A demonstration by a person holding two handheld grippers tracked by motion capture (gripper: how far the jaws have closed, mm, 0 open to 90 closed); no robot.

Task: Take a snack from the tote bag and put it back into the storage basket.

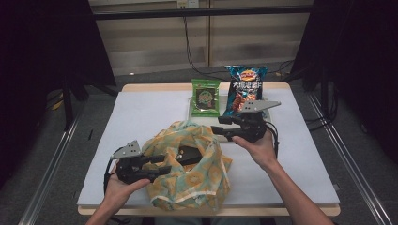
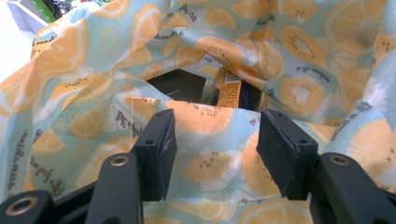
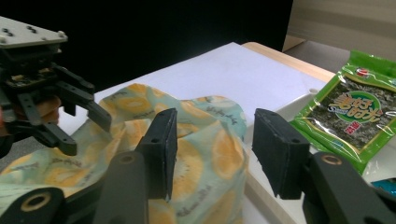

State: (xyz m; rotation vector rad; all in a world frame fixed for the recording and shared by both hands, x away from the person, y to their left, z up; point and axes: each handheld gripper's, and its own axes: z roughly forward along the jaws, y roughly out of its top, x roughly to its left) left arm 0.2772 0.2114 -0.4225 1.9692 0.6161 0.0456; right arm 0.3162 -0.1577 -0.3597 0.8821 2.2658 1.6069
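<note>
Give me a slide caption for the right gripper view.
Open right gripper above a lemon-print bag, green seaweed pack alongside.

Orange-slice patterned teal bag, green packet, blue packet

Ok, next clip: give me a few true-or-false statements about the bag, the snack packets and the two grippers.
1. The lemon-print bag lies on the white table cover. True.
2. The green seaweed packet is inside the bag. False: it lies behind the bag, beside the blue chip packet.
3. The right gripper holds the chip packet. False: its fingers are open, with nothing between them.
4. The left gripper is at the bag's fabric. True.
5. Dark items show inside the bag's opening. True.
</note>
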